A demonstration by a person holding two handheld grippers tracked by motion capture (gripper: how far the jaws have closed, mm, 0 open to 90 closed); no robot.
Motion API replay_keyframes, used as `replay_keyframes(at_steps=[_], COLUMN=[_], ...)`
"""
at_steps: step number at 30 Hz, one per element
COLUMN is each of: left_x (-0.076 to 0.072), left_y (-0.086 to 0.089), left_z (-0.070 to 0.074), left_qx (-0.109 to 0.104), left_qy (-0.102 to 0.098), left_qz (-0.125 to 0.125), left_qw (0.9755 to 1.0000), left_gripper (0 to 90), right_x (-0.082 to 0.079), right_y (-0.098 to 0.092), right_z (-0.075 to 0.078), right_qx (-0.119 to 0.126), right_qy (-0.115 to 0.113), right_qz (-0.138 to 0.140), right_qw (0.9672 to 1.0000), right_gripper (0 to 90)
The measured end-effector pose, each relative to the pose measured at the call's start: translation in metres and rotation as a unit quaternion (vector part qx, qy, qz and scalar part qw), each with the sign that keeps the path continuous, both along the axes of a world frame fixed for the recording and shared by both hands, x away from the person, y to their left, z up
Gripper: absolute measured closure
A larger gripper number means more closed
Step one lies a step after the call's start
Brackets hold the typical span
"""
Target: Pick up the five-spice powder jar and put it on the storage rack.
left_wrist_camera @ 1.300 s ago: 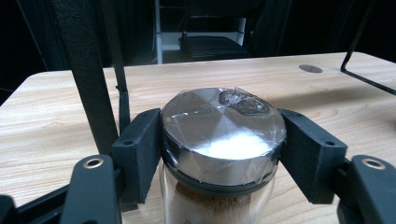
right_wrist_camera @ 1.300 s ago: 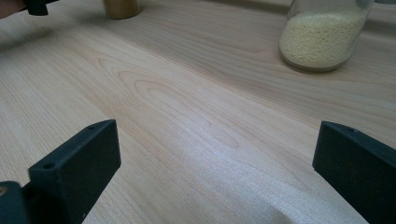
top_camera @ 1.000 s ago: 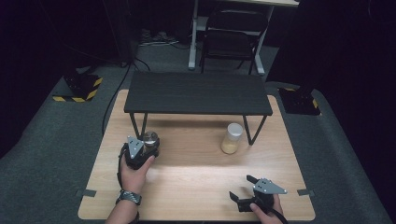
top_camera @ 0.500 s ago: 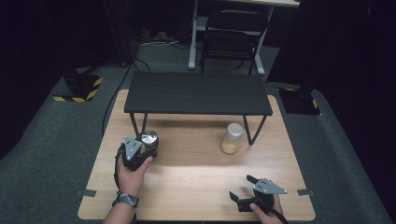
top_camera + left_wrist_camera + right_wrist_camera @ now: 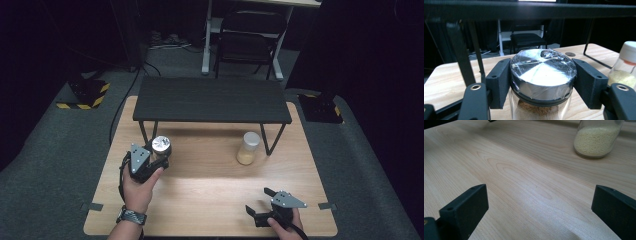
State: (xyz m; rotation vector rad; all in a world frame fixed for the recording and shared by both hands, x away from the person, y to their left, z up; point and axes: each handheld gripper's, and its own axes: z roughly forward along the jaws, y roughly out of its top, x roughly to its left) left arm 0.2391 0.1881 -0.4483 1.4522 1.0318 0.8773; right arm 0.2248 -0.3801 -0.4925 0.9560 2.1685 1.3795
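**Inspector:** High view first. Pose of the left hand?

**Assistant:** The left gripper [image 5: 159, 156] sits at the table's left, just in front of the black low shelf with thin metal legs [image 5: 212, 99]. The forearm enters from the bottom edge, wrist straight, jaws pointing away from the person. They are clamped on the clear glass jar with a shiny silver lid and brown powder inside [image 5: 161, 145], which stands close to the shelf's left front leg.

**Inspector:** And the right?

**Assistant:** The right gripper [image 5: 258, 205] lies low near the front right corner of the pale wooden table [image 5: 210, 185], jaws spread wide, nothing between them. The clear jar of yellow grains with a white cap [image 5: 248, 148] stands by the shelf's right leg, well apart from both grippers.

**Inspector:** Room to move?

**Assistant:** Bare wood runs between the two hands. The shelf top overhangs just beyond the silver-lidded jar.

**Inspector:** Left gripper view.

**Assistant:** Both pads press the jar's neck just under the lid [image 5: 543, 72]. The shelf's edge crosses overhead, a leg stands near left, and the yellow-grain jar [image 5: 624, 68] is at the right margin.

**Inspector:** Right gripper view.

**Assistant:** Pads [image 5: 466, 207] far apart over bare tabletop; the yellow-grain jar [image 5: 596, 141] stands ahead to the right, untouched.
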Motion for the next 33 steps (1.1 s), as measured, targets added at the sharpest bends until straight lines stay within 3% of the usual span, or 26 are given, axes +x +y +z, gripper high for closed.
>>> replay_keyframes(at_steps=[17,33], left_x=[-0.005,0.002], left_y=[-0.021,-0.034], left_z=[0.039,0.081], left_qx=[0.0,-0.002], left_qy=[-0.016,-0.026], left_qz=[-0.025,-0.032], left_qw=[0.9996,0.9991], left_gripper=[34.9,34.9], right_x=[0.0,0.001], right_y=[0.0,0.0], right_z=[0.0,0.0], right_qx=[-0.001,-0.001], right_qy=[-0.001,0.0], right_qz=[0.002,0.004], right_qw=[1.0,1.0], right_gripper=[0.5,0.5])
